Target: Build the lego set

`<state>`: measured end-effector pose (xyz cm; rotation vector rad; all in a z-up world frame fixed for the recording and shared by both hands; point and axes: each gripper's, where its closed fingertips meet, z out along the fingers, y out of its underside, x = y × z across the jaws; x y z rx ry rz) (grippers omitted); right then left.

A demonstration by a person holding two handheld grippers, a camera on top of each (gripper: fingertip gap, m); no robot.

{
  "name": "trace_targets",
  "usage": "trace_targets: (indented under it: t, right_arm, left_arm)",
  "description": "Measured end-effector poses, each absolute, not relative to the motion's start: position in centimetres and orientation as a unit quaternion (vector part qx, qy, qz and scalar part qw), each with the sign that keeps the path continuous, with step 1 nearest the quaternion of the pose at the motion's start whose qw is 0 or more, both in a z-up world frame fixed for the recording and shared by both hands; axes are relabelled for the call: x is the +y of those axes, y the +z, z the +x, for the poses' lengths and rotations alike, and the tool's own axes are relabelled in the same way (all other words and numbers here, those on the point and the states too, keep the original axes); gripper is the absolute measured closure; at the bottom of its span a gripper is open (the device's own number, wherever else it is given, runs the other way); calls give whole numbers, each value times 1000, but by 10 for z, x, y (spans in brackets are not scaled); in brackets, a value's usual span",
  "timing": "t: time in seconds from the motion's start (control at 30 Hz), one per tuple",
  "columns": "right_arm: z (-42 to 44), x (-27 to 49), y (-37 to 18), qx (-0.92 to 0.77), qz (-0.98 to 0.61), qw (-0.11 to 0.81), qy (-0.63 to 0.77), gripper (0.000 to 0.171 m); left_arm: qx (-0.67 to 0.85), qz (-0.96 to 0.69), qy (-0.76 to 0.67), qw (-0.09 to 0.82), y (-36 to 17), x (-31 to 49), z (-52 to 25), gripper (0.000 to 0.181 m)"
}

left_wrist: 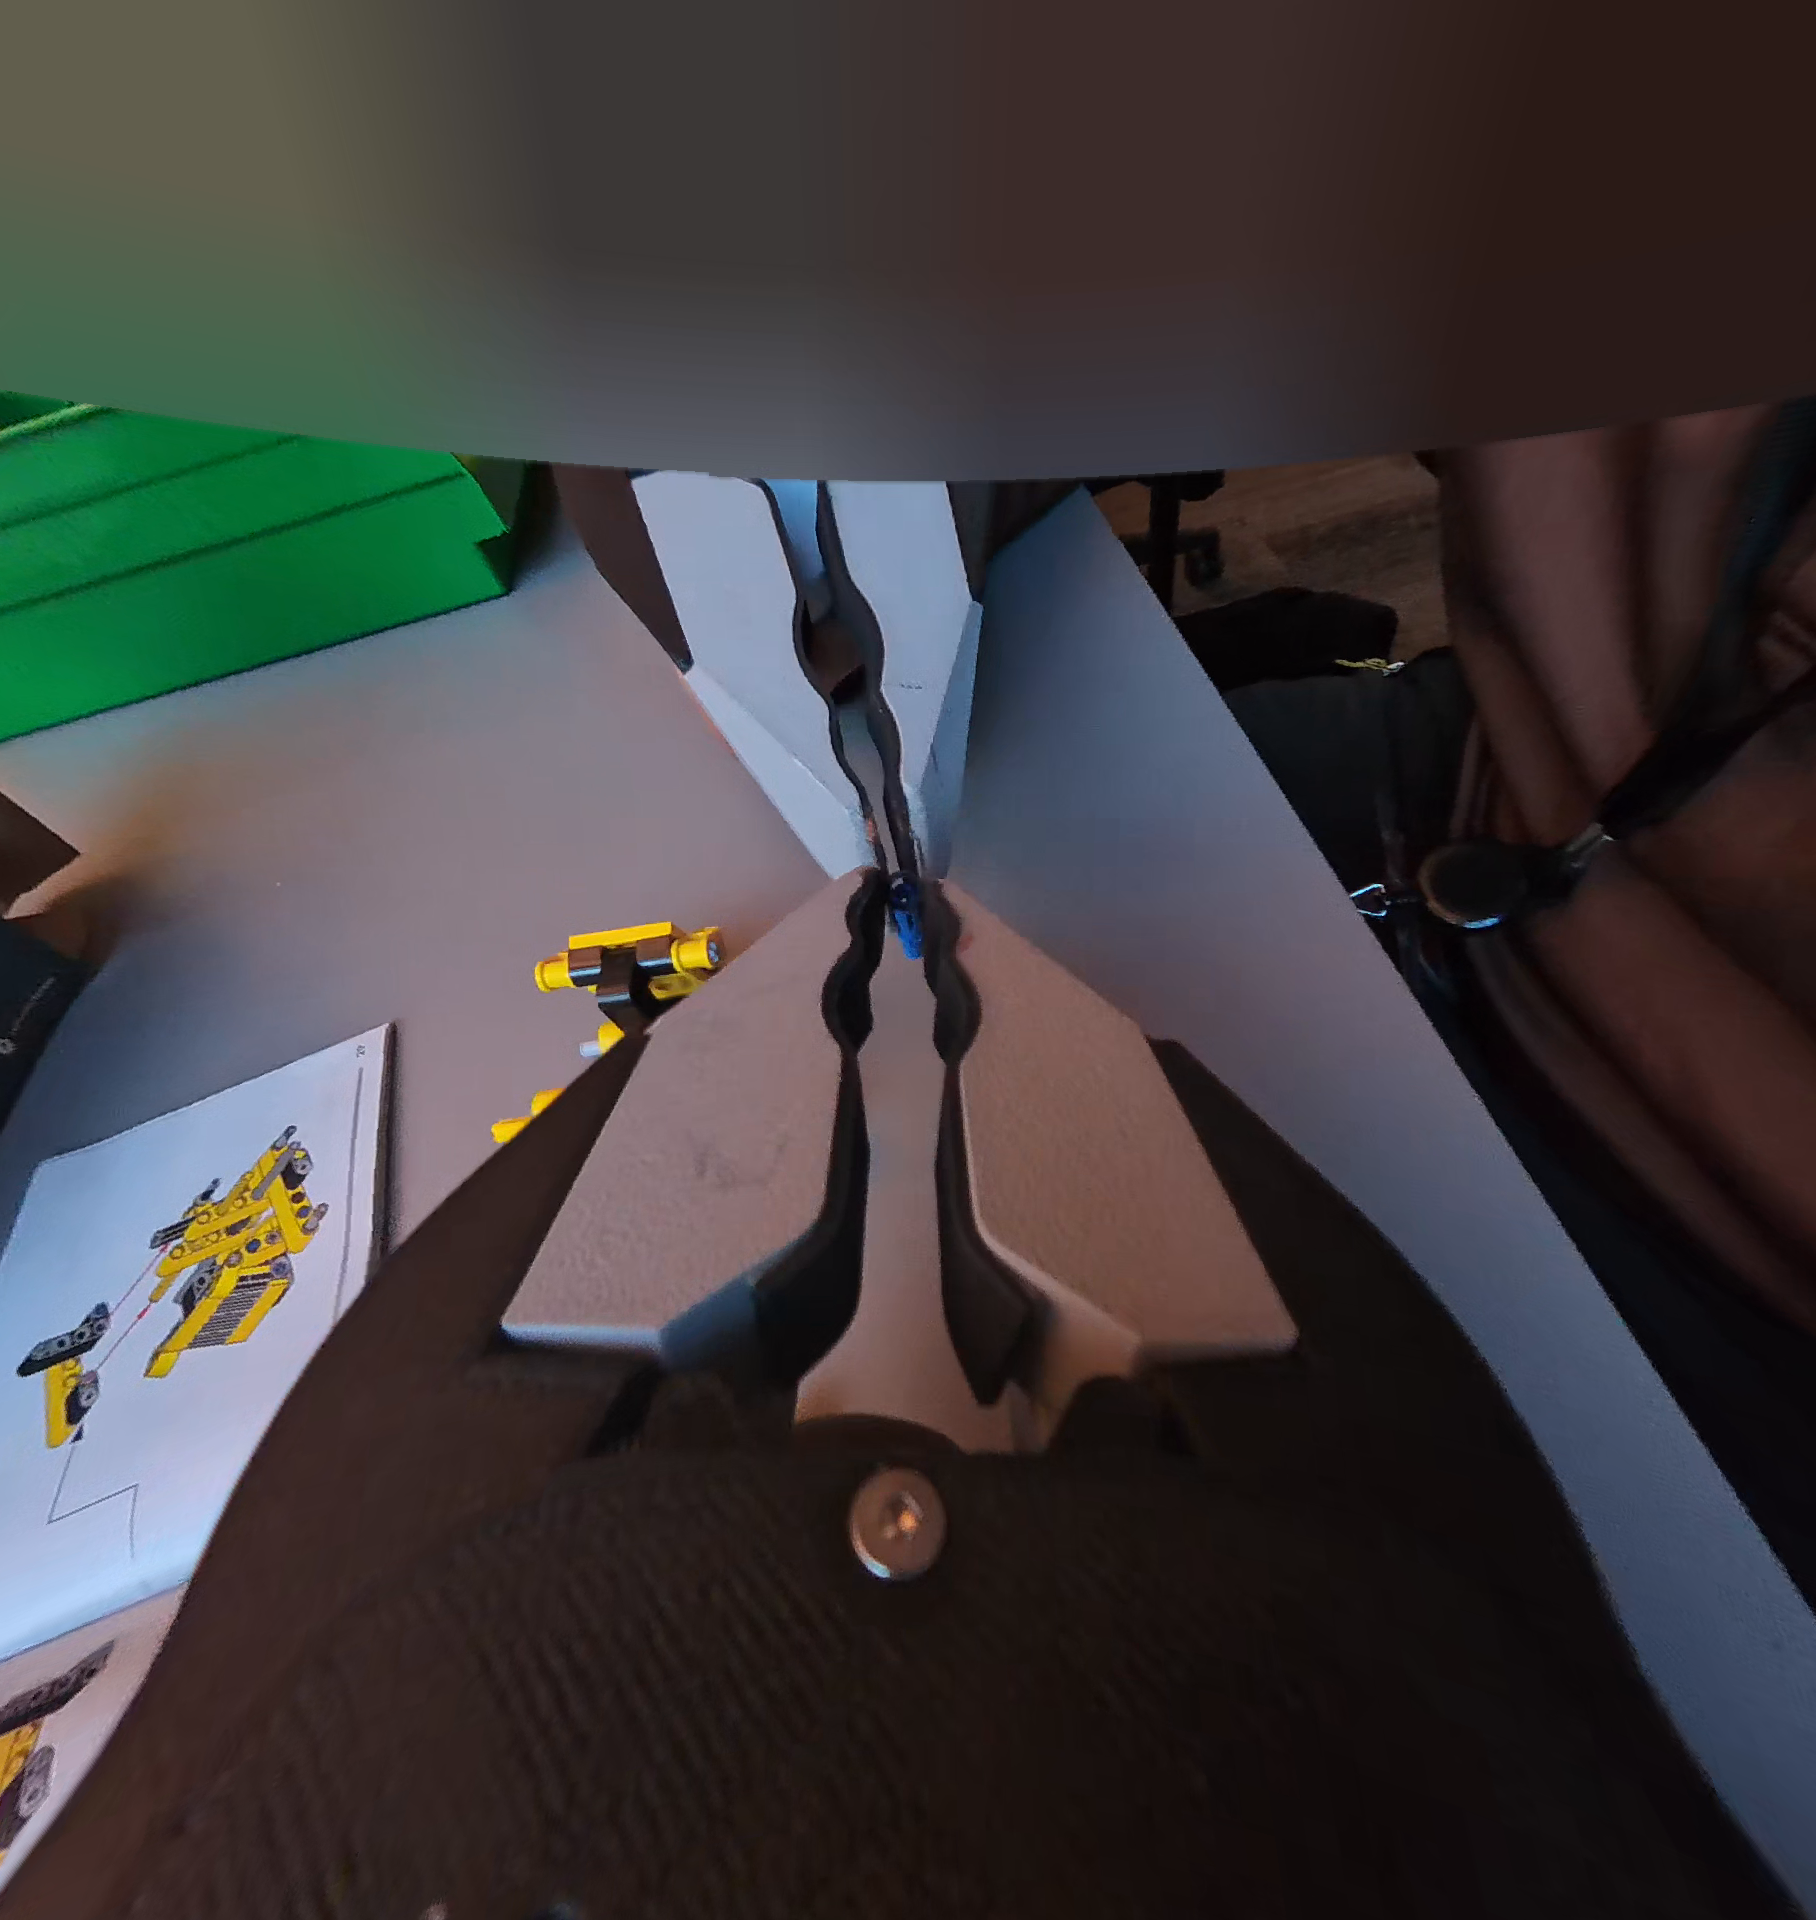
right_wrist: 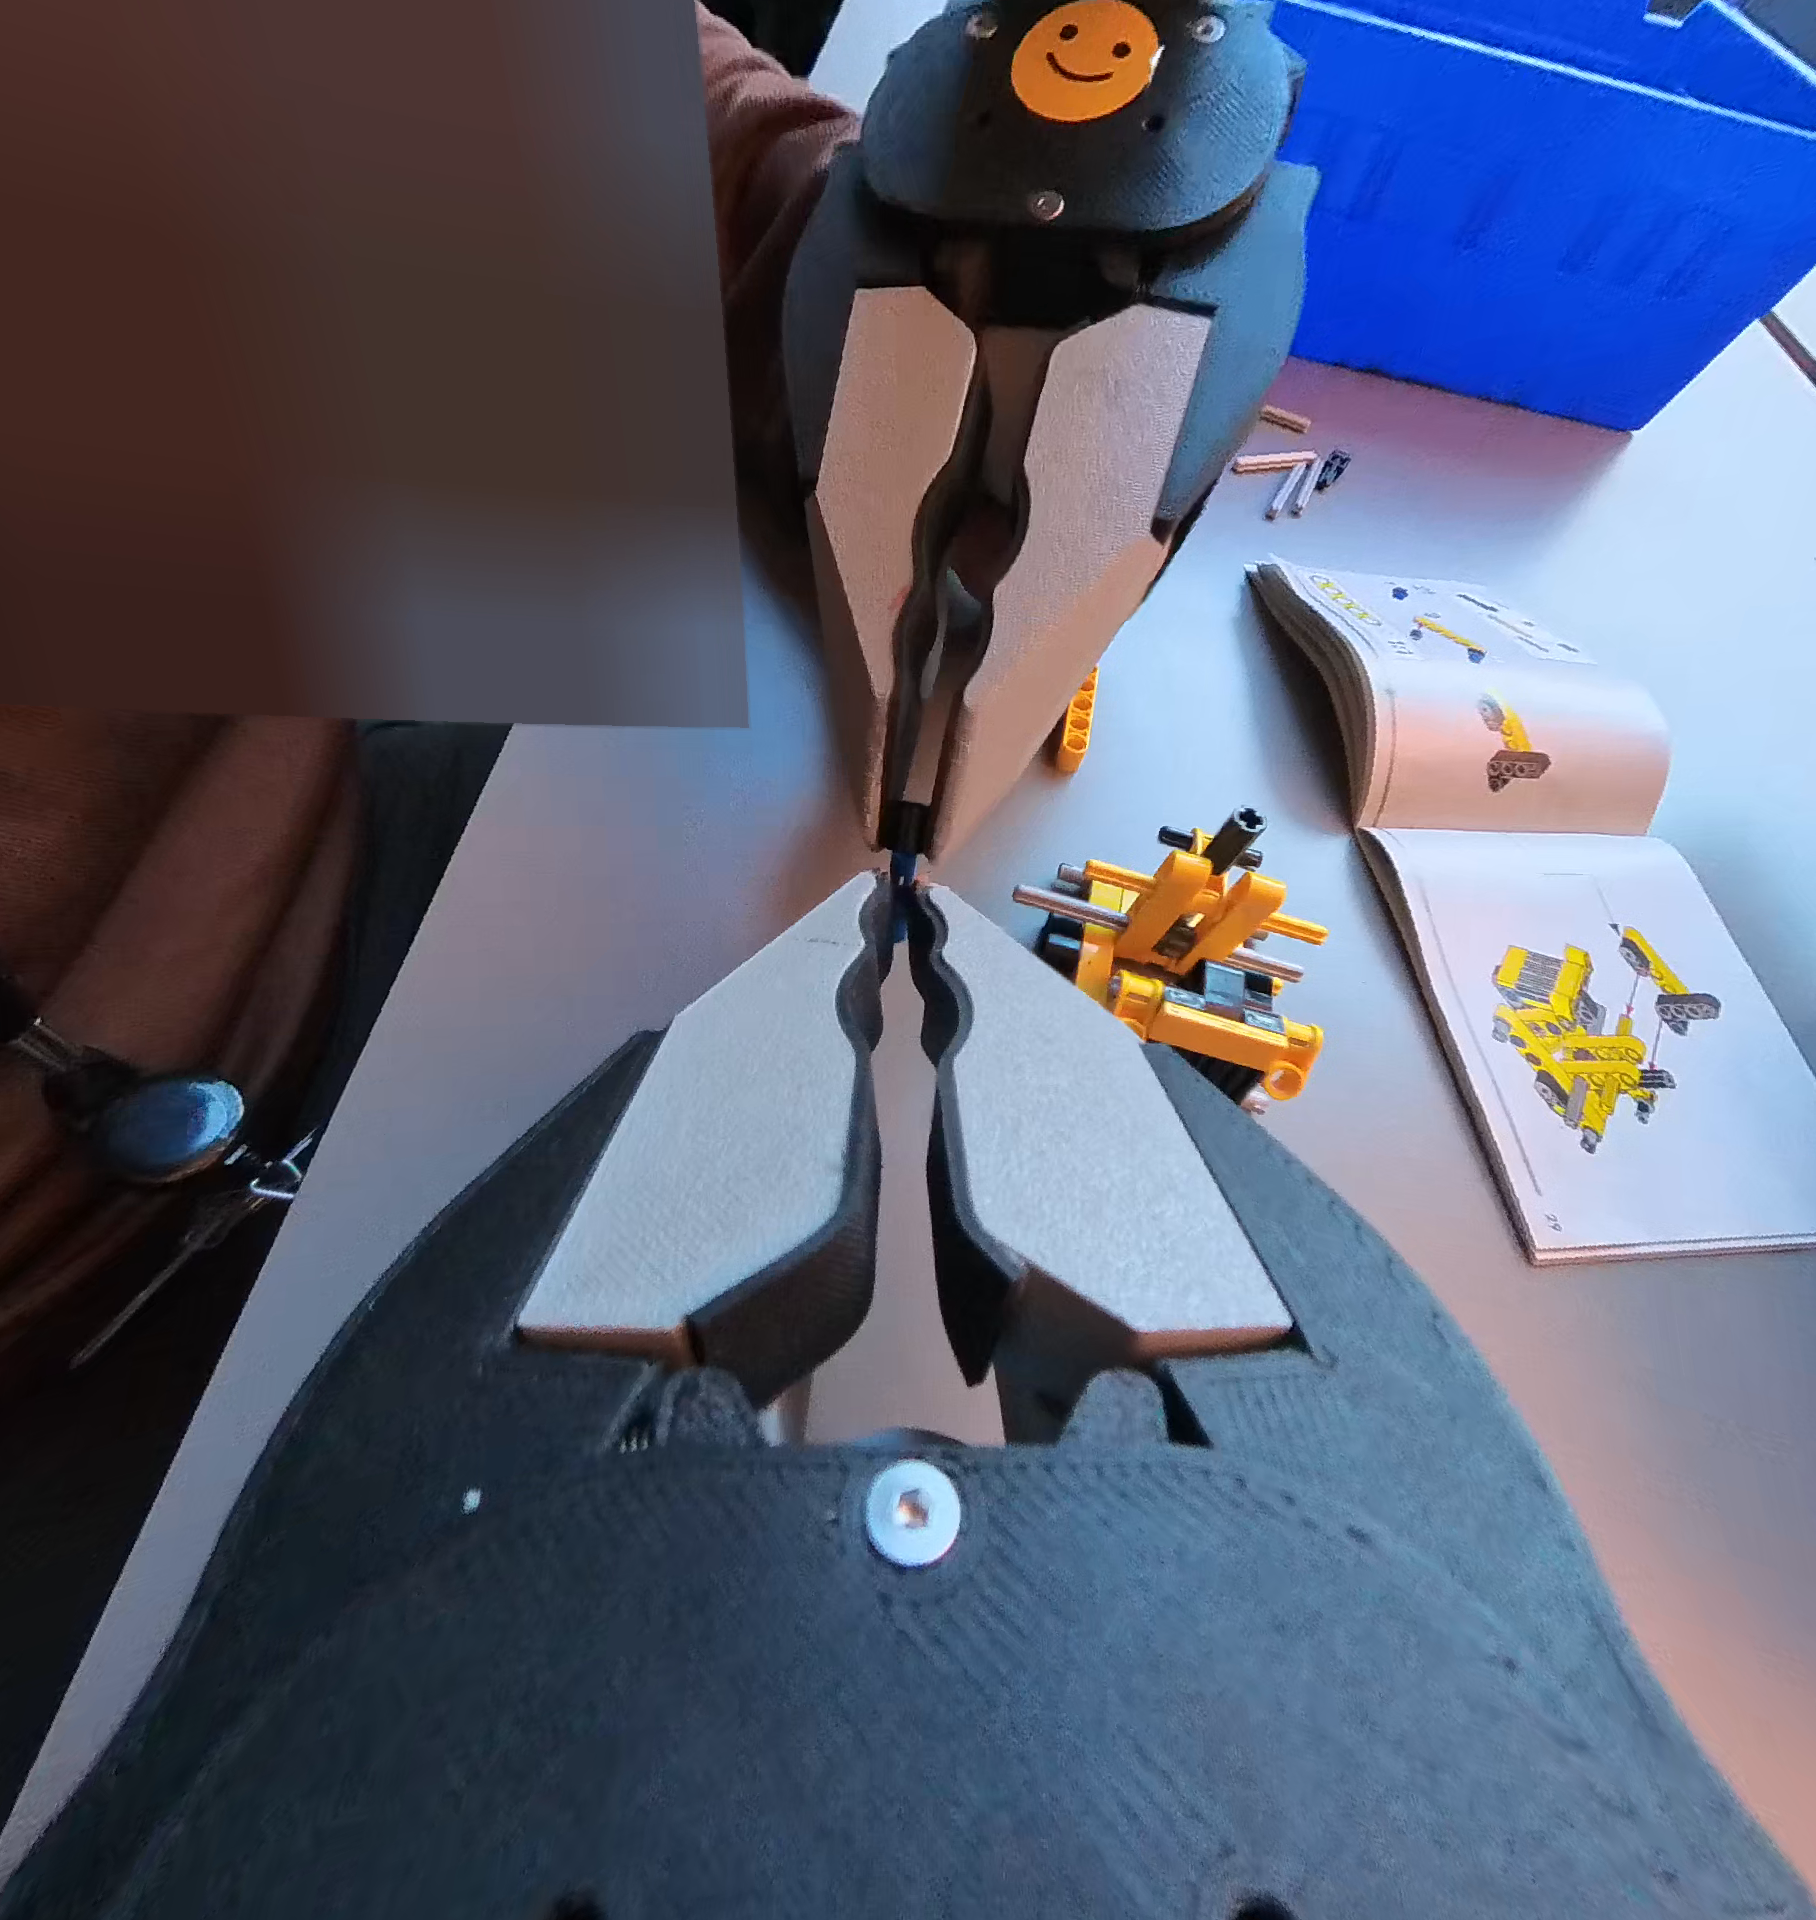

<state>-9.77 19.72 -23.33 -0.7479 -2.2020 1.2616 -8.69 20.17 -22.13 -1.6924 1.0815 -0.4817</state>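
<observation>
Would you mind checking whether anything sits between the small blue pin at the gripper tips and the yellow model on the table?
Nothing visible does. The blue pin is held above the table edge where the left gripper and right gripper meet tip to tip; bare table separates it from the yellow model.

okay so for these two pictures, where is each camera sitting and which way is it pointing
Left wrist view: sits on the left gripper, looking along its fingers across the table's edge at the right gripper; a brown sleeve shows.
Right wrist view: sits on the right gripper, facing the left gripper above the table.
Shared: both grippers tip to tip at a small blue pin, the yellow model, the instruction booklet.
</observation>
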Motion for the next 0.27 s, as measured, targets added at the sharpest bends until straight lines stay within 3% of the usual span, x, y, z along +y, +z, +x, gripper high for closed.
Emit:
trace_targets:
  t: [0.27]
  right_arm:
    - [-98, 193, -261, -851, -279, 209, 392, 171]
  left_arm:
    - [461, -752, -186, 433, -248, 197, -89, 176]
